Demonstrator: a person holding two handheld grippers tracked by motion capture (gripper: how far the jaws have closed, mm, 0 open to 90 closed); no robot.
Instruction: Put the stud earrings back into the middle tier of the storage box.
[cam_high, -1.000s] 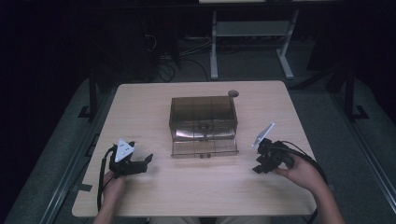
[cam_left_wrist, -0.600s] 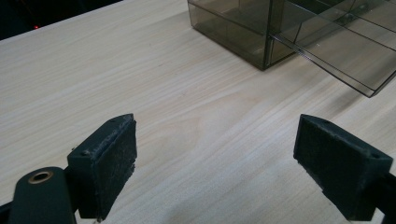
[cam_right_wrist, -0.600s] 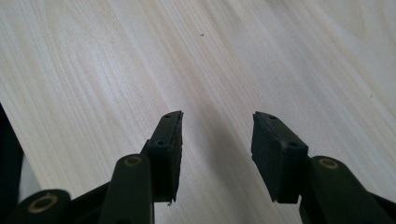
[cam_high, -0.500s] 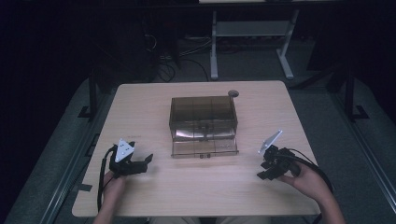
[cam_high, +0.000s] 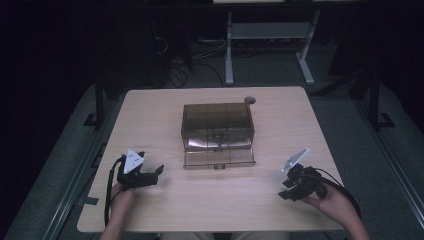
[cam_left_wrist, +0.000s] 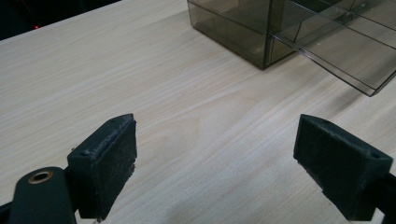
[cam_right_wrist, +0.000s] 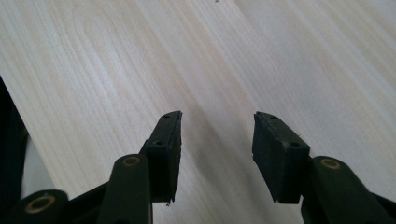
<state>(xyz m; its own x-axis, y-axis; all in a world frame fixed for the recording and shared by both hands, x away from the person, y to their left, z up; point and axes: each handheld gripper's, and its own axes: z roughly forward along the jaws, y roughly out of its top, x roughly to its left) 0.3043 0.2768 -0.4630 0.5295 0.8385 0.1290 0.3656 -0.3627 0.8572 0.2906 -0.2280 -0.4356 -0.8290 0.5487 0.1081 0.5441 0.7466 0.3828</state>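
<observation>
Grippers rest at either side of a smoked-plastic drawer box (cam_high: 218, 131) standing at the middle of a pale wooden table (cam_high: 150, 110). The box's lower drawer (cam_high: 219, 158) is pulled out toward the person, its clear tray jutting past the box front. The left gripper (cam_high: 150, 176) sits near the box's front left corner, well apart from it, held low over the tabletop in the person's left hand (cam_high: 122, 197); in the left gripper view its black jaws stand wide apart with bare wood between them, and the box corner and open drawer (cam_left_wrist: 341, 56) show beyond. The right gripper (cam_high: 289, 189) lies off the box's front right corner, close to the table's near edge, in the right hand (cam_high: 330, 197). Its jaws are partly spread and hold nothing, bare wood grain showing between the pads (cam_right_wrist: 280, 154). A small dark round object (cam_high: 249, 100) lies just behind the box's back right corner.
</observation>
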